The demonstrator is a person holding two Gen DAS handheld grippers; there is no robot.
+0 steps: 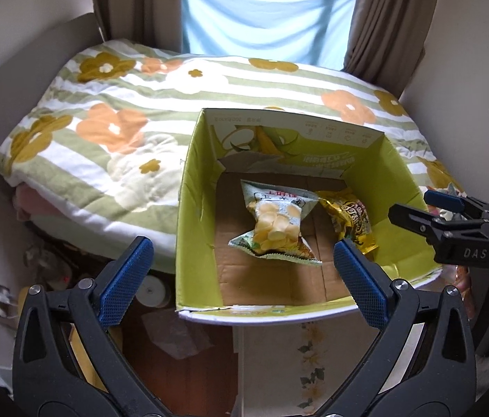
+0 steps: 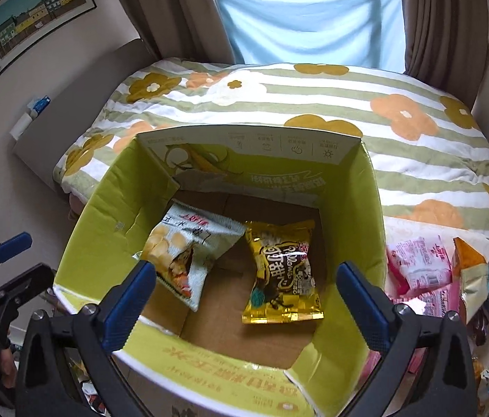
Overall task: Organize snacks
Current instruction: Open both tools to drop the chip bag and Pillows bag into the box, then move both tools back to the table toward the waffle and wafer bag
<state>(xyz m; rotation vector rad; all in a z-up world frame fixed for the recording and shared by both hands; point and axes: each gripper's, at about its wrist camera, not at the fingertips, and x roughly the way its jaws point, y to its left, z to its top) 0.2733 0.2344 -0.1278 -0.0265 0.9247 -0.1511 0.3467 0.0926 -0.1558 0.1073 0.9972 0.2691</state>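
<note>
Both grippers, left gripper (image 1: 242, 279) and right gripper (image 2: 246, 300), hang with jaws released and empty over the green box (image 2: 374, 215). Two packets lie below: pale chip bag (image 2: 182, 257) and yellow bag (image 2: 281, 271). The loose snack pile (image 2: 453, 271) waits right of the right jaws, seemingly on the bed (image 2: 400, 80); reaching across could nudge the box wall and tip it.
</note>
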